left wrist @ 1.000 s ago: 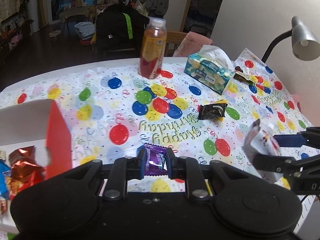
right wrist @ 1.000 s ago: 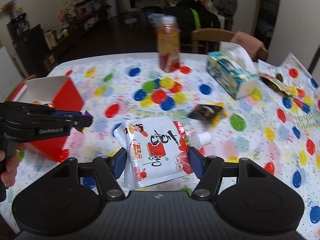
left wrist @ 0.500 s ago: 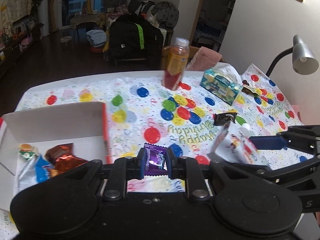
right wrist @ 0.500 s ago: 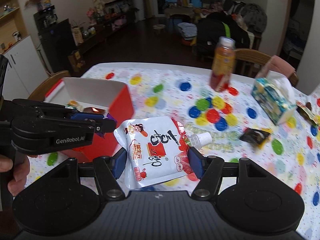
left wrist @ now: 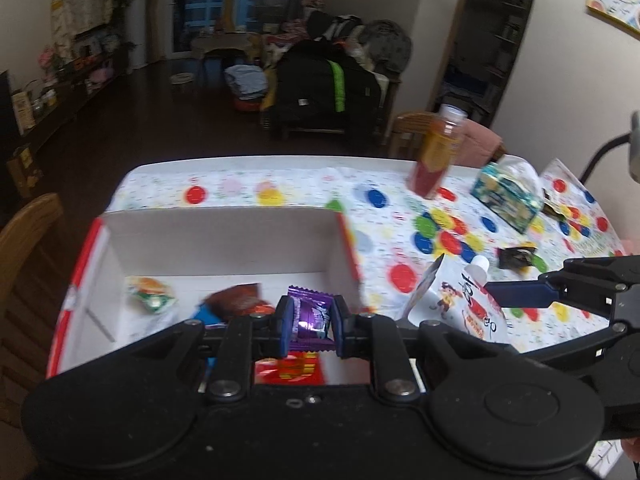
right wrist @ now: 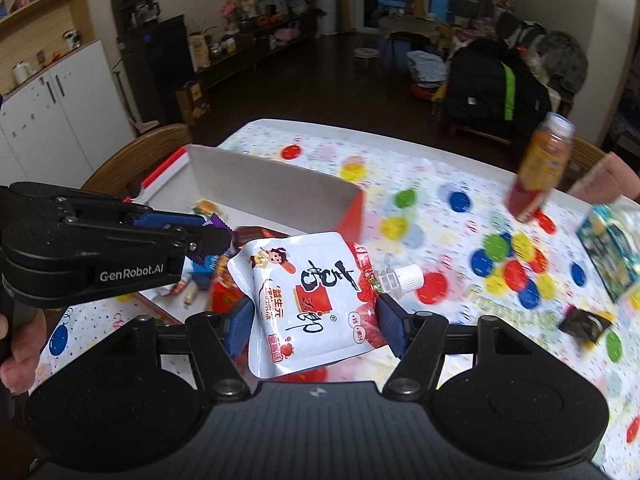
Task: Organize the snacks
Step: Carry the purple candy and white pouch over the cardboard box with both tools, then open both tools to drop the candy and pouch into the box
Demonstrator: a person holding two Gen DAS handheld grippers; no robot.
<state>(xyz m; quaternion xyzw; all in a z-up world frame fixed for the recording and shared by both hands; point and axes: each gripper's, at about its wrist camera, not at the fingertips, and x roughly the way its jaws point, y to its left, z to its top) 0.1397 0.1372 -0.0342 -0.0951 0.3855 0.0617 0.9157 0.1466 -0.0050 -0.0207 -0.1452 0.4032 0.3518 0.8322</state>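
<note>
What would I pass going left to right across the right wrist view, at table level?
Left hand-held gripper shut on a purple candy wrapper → white spouted drink pouch → orange juice bottle → black crumpled snack wrapper → teal tissue box.

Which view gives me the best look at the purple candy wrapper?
Left wrist view: the purple candy wrapper sits centred and close, clamped in the left hand-held gripper. Right wrist view shows only a purple edge sticking out past that gripper.

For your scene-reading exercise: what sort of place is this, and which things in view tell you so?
Most likely a lived-in home: a dining table under a birthday cloth, wooden chairs around it, and a living area behind with a cluttered shelf and piled bags.
</note>
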